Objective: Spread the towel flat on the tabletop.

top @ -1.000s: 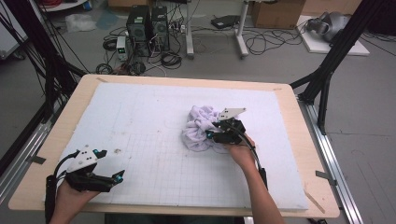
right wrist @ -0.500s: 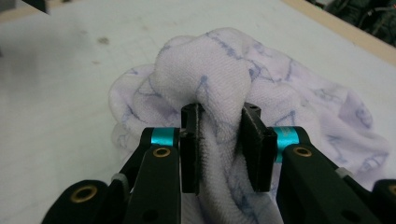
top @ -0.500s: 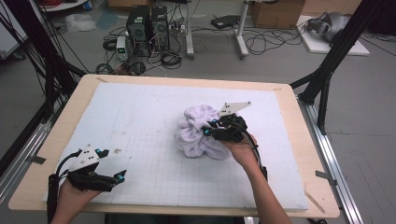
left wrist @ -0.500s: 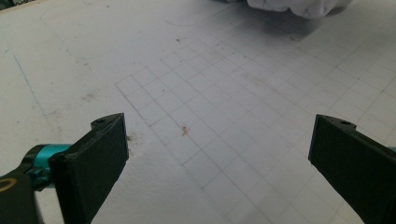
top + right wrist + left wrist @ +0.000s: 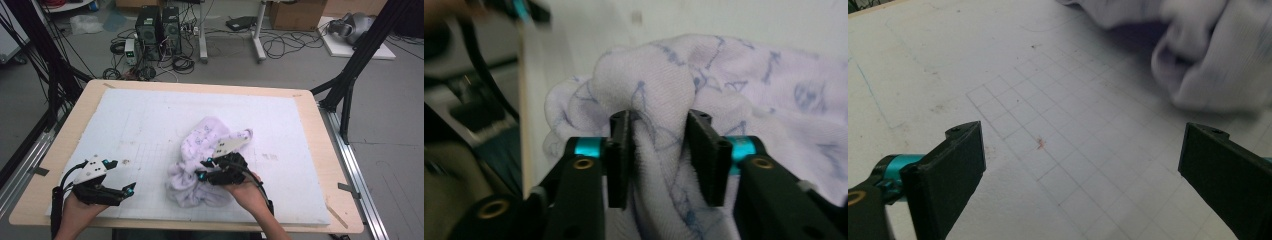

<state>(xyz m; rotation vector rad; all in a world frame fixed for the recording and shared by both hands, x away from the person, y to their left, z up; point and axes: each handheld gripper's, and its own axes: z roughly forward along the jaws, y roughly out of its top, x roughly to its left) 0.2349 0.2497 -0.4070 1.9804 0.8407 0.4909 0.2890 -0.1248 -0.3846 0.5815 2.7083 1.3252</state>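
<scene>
While low, right claw (image 5: 204, 169) pinching cloth (image 5: 200, 150)

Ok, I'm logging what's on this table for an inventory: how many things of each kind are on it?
Crumpled pale lilac cloth: 1
Hand-held grippers: 2, the left gripper and the right gripper
White gridded mat covering the tabletop: 1
Total: 4
</scene>
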